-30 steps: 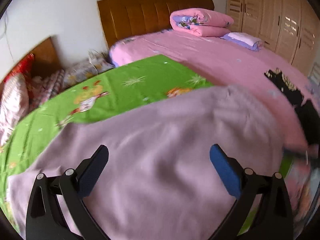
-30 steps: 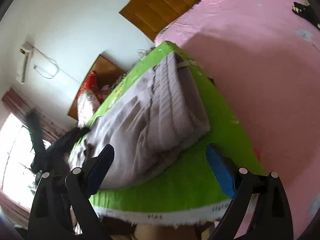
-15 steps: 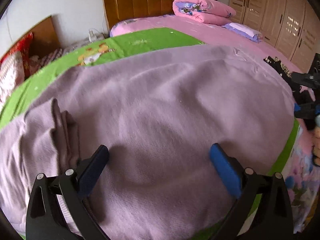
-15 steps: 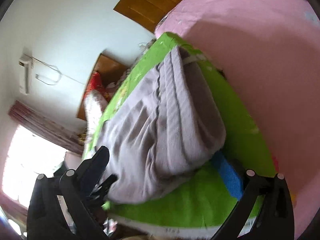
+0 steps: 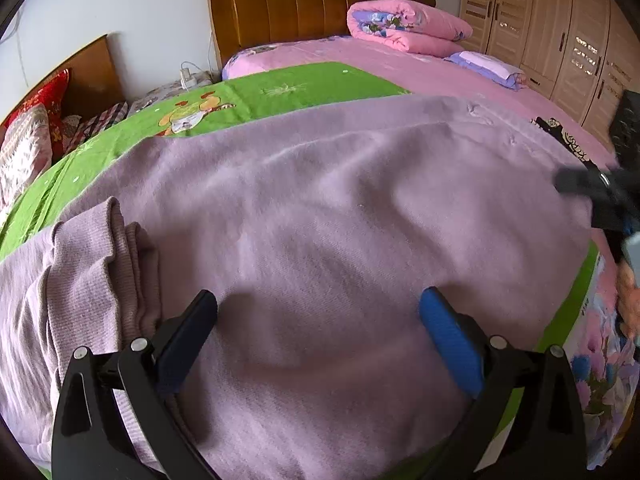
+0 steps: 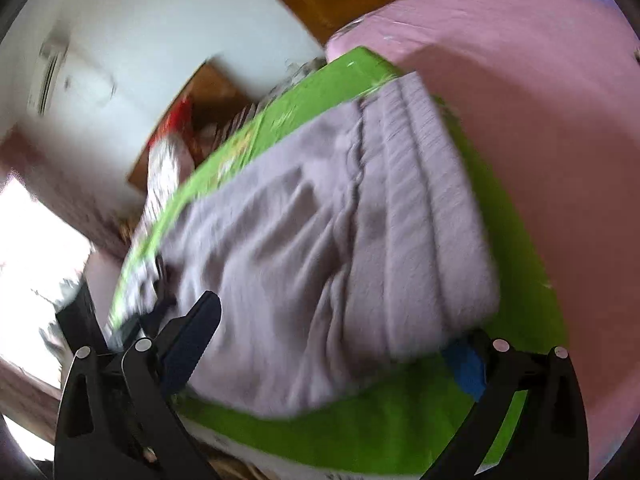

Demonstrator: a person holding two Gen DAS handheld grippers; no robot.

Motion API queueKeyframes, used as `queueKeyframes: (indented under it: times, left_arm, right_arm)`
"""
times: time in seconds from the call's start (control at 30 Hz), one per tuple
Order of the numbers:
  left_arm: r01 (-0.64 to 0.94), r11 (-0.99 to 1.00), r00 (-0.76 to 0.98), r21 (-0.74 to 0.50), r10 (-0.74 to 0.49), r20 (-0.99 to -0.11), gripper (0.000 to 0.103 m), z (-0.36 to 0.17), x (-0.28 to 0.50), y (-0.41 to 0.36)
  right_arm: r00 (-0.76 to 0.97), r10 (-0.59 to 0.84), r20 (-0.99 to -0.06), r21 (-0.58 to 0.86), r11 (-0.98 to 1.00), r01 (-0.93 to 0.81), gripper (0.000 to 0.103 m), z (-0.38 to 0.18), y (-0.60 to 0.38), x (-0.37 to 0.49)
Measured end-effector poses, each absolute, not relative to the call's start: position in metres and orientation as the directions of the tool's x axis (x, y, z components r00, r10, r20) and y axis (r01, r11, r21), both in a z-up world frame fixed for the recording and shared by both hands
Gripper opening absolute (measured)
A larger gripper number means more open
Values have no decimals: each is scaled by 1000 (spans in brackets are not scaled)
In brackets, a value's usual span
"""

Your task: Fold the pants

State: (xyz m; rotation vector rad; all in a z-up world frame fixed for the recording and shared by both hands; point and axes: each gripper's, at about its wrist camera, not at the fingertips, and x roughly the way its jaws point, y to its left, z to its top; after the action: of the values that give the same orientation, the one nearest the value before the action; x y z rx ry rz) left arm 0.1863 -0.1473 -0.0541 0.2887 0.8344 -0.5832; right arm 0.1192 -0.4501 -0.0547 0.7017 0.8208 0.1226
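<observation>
Left gripper (image 5: 318, 310) hangs wide open right over the pants (image 5: 320, 240), nothing pinched. Right gripper (image 6: 332, 332) is spread wide too, with the pants' folded corner between its jaws, ungripped. Pants lie on the green sheet (image 5: 280, 88), cuffs (image 5: 120, 248) bunched at 9 o'clock.

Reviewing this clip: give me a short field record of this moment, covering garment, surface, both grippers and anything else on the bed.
garment: lilac pants, lying folded over
surface: green sheet on pink bed
left gripper: open, fingers over the pants, nothing held
right gripper: open, pants edge between fingers, blurred
other: rolled pink quilt at headboard
</observation>
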Motion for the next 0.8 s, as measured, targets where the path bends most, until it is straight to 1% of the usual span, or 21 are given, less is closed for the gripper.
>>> queueKeyframes:
  times: [0.1,0.17,0.23,0.3,0.33,0.37,0.4,0.43,0.47,0.5,0.53,0.57,0.6,0.67,0.7,0.77,0.8]
  left_arm:
    - [600,800,569,23,-407,-715,101,-34,170,-133]
    - [590,807,598,16,-424,-680,101,-16,165,-108]
    - [535,845,630,-10,-407,-661,101,-3,170,-71]
    - [444,895,644,-48,-356,-677,101,-1,183,-32]
    - [371,926,653,-68,-313,-689,101,-3,191,-7]
    - [318,944,650,-92,-288,-704,101,-7,198,13]
    - [279,954,635,-113,-272,-723,101,-13,203,30]
    - [240,963,609,-121,-247,-754,101,-22,209,45]
    - [223,969,581,-103,-217,-784,101,-35,213,52]
    - [237,968,572,-83,-208,-794,101,-42,214,53]
    - [271,962,607,-13,-182,-774,102,-49,208,48]
    - [277,961,626,23,-162,-763,102,-51,204,45]
    - [259,966,618,17,-152,-771,102,-49,204,45]
    - [255,967,609,17,-146,-780,102,-48,207,45]
    - [258,966,608,20,-146,-780,102,-48,207,45]
    - [264,964,609,20,-151,-779,102,-48,207,47]
    - [266,964,611,17,-154,-777,102,-48,206,47]
  right_arm:
    - [712,348,-610,637,749,180,98,-56,-452,126]
    - [729,343,-592,646,743,176,91,-58,-453,120]
    - [739,345,-578,663,727,179,87,-59,-458,116]
    - [735,344,-584,661,727,185,87,-58,-457,117]
    - [736,336,-588,656,729,192,84,-57,-456,118]
    - [737,316,-597,645,736,206,71,-58,-457,118]
    - [740,292,-606,634,740,227,62,-59,-458,117]
    - [754,283,-593,647,725,236,59,-62,-461,115]
    - [774,284,-566,667,709,228,54,-65,-463,112]
    - [801,273,-533,680,701,214,53,-67,-463,106]
    - [816,264,-514,689,694,209,50,-68,-462,102]
    - [830,254,-496,702,681,210,48,-70,-462,98]
    - [844,248,-476,722,658,214,47,-71,-463,94]
    - [881,237,-410,783,587,206,37,-72,-469,86]
    - [895,225,-384,798,568,200,37,-69,-469,84]
    - [912,190,-364,768,616,178,33,-46,-459,86]
    - [918,167,-358,722,674,159,33,-24,-445,90]
